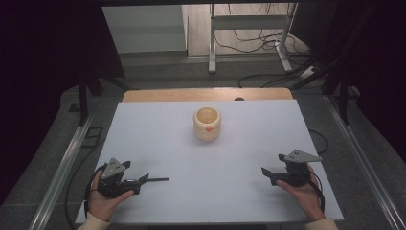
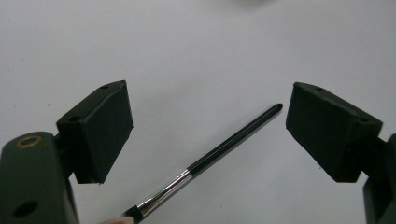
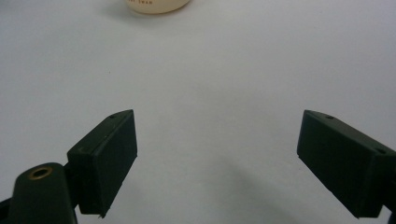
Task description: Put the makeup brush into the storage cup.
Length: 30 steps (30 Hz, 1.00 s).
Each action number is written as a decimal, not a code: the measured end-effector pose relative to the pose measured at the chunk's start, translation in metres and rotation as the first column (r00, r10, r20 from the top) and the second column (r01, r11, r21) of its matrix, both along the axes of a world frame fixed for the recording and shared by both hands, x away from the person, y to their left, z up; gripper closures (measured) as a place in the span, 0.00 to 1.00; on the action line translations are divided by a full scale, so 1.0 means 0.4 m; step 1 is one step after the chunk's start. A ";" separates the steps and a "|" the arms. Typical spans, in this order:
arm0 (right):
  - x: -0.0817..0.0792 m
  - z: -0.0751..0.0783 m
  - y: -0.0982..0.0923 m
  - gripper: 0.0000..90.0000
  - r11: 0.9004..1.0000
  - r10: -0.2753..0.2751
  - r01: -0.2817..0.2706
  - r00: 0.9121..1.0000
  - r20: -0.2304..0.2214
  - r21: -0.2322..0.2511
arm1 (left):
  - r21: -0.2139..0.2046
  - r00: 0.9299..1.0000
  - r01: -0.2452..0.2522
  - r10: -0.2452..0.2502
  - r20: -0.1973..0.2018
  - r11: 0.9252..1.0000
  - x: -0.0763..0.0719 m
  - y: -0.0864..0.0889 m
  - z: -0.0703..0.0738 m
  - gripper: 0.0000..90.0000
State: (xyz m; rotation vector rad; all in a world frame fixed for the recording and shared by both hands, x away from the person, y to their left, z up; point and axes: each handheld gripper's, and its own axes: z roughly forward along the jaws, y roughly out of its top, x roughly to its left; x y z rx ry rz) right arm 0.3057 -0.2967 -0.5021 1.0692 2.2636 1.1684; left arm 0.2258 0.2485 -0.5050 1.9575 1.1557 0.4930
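A thin black brush (image 2: pixel 224 147) with a silver ferrule lies on the white table (image 1: pixel 201 191), its handle tip pointing away from my left gripper (image 2: pixel 205 107). Its jaws stand wide apart on either side of the brush, touching it nowhere. In the high view the brush (image 1: pixel 155 180) sticks out to the right of the left gripper (image 1: pixel 136 171) near the table's front left. My right gripper (image 1: pixel 274 164) rests at the front right, open with nothing between its jaws (image 3: pixel 217 126). A cream cup (image 1: pixel 207 123) with an orange mark stands upright mid-table; its base (image 3: pixel 156 5) shows ahead of the right gripper.
The table's wooden far edge (image 1: pixel 206 94) lies behind the cup. Metal rails (image 1: pixel 62 167) run along both sides of the table. Cables (image 1: pixel 258 43) and a stand's legs are on the floor beyond. White tabletop stretches between the two grippers and the cup.
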 end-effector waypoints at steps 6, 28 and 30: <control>0.000 0.001 -0.001 0.14 1.000 0.009 -0.009 1.000 0.001 0.012 | -0.003 1.000 -0.005 0.005 -0.004 1.000 0.002 0.003 0.007 0.17; -0.004 0.009 0.003 0.14 1.000 0.012 -0.012 1.000 0.013 0.020 | 0.097 0.981 0.193 -0.192 -0.017 0.976 0.046 -0.003 0.106 0.13; -0.004 0.008 0.003 0.14 1.000 0.014 -0.014 1.000 0.014 0.015 | 0.105 0.978 0.207 -0.206 -0.018 0.973 0.051 -0.005 0.110 0.13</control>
